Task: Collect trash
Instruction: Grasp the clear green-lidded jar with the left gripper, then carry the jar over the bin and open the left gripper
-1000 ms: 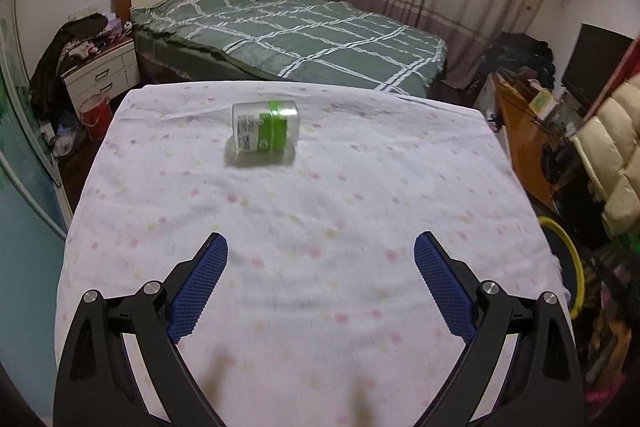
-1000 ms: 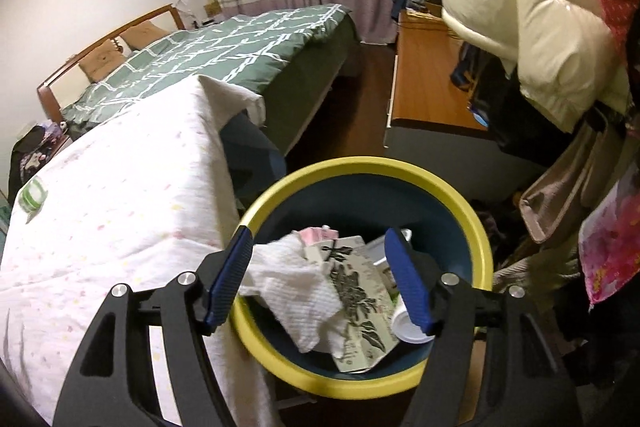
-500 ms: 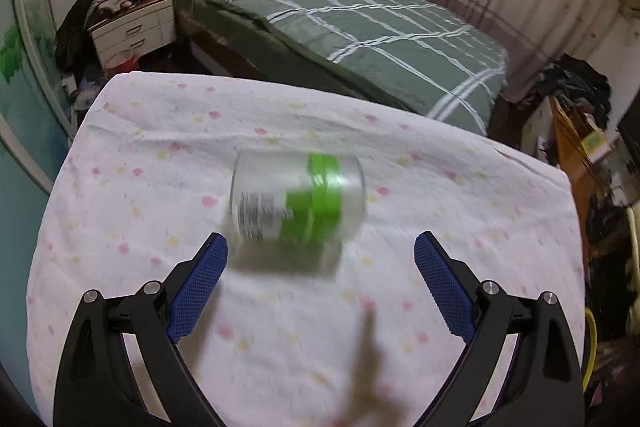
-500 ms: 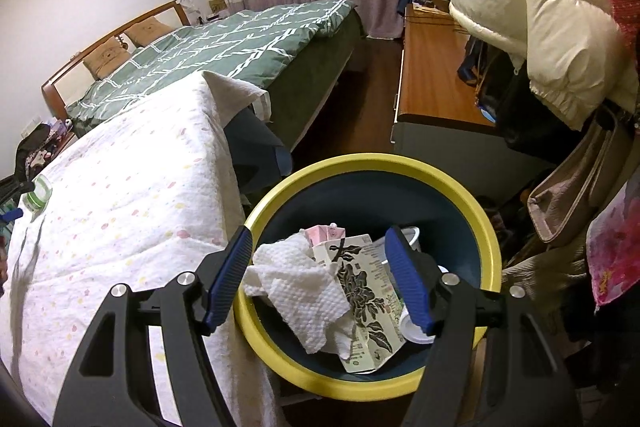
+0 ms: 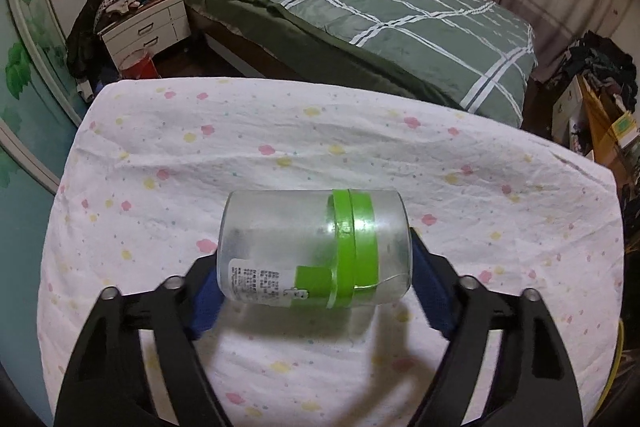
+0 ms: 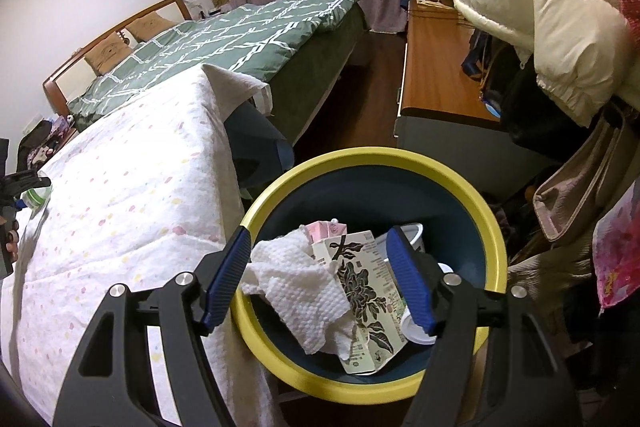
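Two tongs, left tongs [image 5: 314, 281] just closing around clear jar [image 5: 314, 249], right tongs [image 6: 320, 279] wide over bin [image 6: 486, 211]

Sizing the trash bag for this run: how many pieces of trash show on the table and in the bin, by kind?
clear jar: 1
paper towel: 1
cartons, flowered carton and pink carton: 2
white cups, far cup and near cup: 2
Total: 6 visible; more may lie underneath.

The jar [image 5: 314, 249] hides the left claw's [image 5: 316, 291] blue fingertips [image 5: 206, 301].
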Demonstrator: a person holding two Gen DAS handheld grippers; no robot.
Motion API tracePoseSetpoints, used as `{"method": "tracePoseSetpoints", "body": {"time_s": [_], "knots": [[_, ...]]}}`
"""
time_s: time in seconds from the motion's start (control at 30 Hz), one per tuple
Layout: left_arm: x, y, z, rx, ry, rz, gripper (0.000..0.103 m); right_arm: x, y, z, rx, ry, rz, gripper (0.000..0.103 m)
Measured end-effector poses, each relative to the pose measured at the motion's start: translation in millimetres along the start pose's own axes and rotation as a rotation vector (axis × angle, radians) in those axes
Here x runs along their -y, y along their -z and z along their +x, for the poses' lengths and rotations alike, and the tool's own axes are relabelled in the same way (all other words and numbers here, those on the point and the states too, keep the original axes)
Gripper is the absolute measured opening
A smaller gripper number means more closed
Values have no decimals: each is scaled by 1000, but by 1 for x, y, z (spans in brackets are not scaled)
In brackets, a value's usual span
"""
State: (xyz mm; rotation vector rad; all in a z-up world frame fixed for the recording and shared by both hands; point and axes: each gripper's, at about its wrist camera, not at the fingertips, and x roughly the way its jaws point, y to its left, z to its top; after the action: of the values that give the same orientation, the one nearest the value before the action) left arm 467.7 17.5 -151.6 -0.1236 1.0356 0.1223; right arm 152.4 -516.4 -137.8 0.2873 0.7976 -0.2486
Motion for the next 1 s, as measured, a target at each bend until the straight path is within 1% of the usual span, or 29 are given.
{"method": "tracePoseSetpoints", "body": {"time_s": [0.03, 0.17, 0.3, 0.4, 0.5, 0.6, 0.7, 0.8, 0.87, 0.97, 1.0], "knots": [[-1, 1, -2, 3, -4, 2, 70, 0, 1, -1, 0, -3, 0, 67], [0, 6, -9, 17, 10, 18, 70, -1, 4, -5, 5, -12, 4, 67], [12, 23, -36, 56, 42, 70, 70, 1, 9, -16, 22, -18, 9, 67], [30, 42, -67, 91, 91, 140, 70, 4, 15, -29, 33, -18, 12, 67], [59, 66, -98, 108, 161, 225, 70, 11, 25, -44, 37, -18, 18, 67], [97, 95, -126, 103, 243, 321, 70, 20, 35, -58, 42, -4, 21, 67], [150, 126, -151, 90, 340, 433, 70, 33, 45, -73, 46, 8, 38, 67], [202, 153, -166, 73, 428, 516, 70, 47, 55, -89, 53, 13, 57, 67], [238, 173, -173, 52, 477, 566, 70, 54, 61, -102, 67, 22, 67, 67], [298, 202, -179, 15, 526, 649, 70, 63, 71, -119, 82, 27, 68, 67], [313, 208, -178, 5, 538, 668, 70, 65, 74, -124, 86, 31, 68, 67]]}}
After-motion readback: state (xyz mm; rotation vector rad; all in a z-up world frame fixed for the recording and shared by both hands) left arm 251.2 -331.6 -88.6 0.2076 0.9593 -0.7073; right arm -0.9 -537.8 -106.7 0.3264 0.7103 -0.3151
